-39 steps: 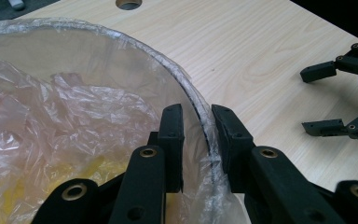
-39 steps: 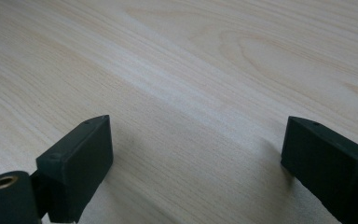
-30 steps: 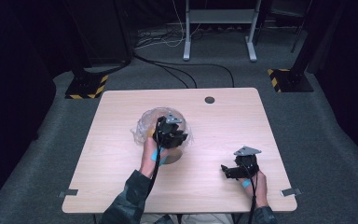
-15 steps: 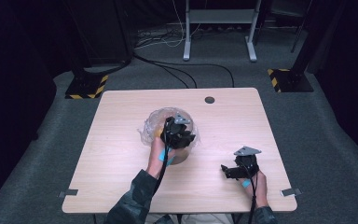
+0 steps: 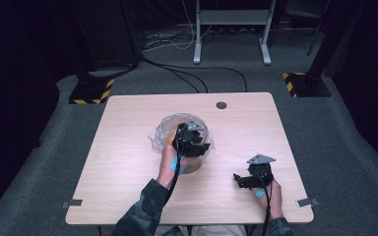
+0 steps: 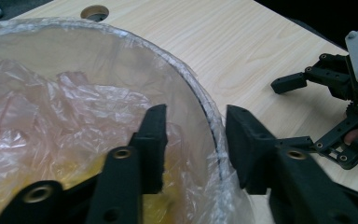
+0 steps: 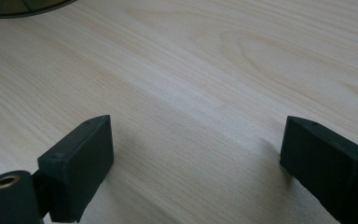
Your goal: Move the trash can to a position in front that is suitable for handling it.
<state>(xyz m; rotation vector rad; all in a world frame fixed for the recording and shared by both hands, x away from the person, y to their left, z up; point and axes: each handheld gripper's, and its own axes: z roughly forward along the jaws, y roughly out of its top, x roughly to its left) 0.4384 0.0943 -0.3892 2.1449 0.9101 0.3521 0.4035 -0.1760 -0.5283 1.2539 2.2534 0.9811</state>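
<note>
Near mid-surface [image 5: 128, 147], the left tongs [image 6: 193, 140] straddle the rim of the plastic-lined bowl [image 6: 121, 42], jaws apart, one inside. Close squarely on rim and film together. The right tongs [image 7: 193, 163] rest spread wide, well apart.

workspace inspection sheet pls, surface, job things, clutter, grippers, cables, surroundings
surface: light wood table with a round hole near its far edge.
job's things: round container lined with a clear plastic bag; something yellow at the bottom, too blurred to name.
clutter: nothing seen.
grippers: left gripper straddles the container's rim, one jaw inside, one outside, with a gap to the rim. Right gripper is open and holds nothing, low over bare wood.
cables: a cable trails from each gripper; black cables cross the floor beyond the table.
surroundings: grey carpet, metal stand, two bases with yellow-black stripes.
</note>
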